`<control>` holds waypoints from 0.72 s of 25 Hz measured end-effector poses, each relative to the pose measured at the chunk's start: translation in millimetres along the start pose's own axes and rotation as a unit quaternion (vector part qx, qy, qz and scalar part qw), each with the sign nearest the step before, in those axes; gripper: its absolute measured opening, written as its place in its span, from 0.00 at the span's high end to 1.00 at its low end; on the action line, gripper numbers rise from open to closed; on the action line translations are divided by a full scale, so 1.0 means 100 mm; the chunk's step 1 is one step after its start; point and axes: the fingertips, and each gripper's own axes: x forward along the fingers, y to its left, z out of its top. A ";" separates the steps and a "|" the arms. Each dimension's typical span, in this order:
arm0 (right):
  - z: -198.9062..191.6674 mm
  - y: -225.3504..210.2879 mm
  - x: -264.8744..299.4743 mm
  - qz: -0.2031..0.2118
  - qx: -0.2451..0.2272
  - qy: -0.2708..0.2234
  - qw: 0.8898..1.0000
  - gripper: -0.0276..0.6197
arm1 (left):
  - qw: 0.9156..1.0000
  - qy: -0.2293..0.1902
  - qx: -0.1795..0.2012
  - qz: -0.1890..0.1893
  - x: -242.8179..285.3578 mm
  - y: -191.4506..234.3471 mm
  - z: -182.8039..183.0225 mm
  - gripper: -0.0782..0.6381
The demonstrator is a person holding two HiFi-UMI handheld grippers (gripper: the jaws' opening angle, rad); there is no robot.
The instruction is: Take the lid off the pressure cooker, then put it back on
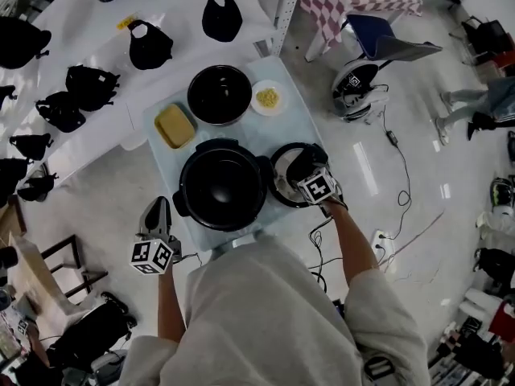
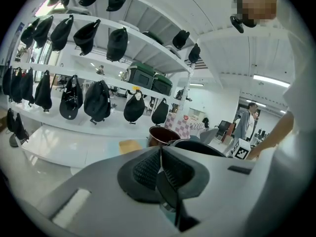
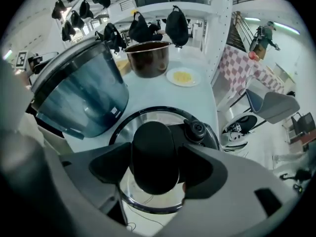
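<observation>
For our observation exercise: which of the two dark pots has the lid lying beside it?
The bigger pot nearest the person; the lid lies at its right. The other pot stands farther back.

Head view: overhead, steeply down on whole table [image 1: 290,127]. Left gripper view: low, off table's near left corner, facing shelves [image 2: 145,39]. Right gripper view: close above lid [image 3: 145,118], tilted down. All share pressure cooker [image 1: 221,185], brown pot [image 1: 219,95].
</observation>
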 end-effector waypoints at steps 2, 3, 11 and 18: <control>0.01 0.01 0.05 0.004 -0.008 0.016 1.000 0.46 | 1.000 0.000 -0.001 0.002 -0.02 0.01 0.00 0.87; 0.02 0.02 0.07 0.006 -0.014 0.022 1.000 0.46 | 1.000 0.000 -0.001 0.003 -0.03 0.02 0.00 0.87; 0.02 0.03 0.20 0.017 -0.031 0.067 0.997 0.49 | 1.000 0.002 -0.002 0.007 -0.07 0.06 -0.01 0.87; 0.01 0.03 0.19 0.017 -0.033 0.086 0.996 0.53 | 1.000 0.003 -0.003 0.006 -0.06 0.04 -0.03 0.87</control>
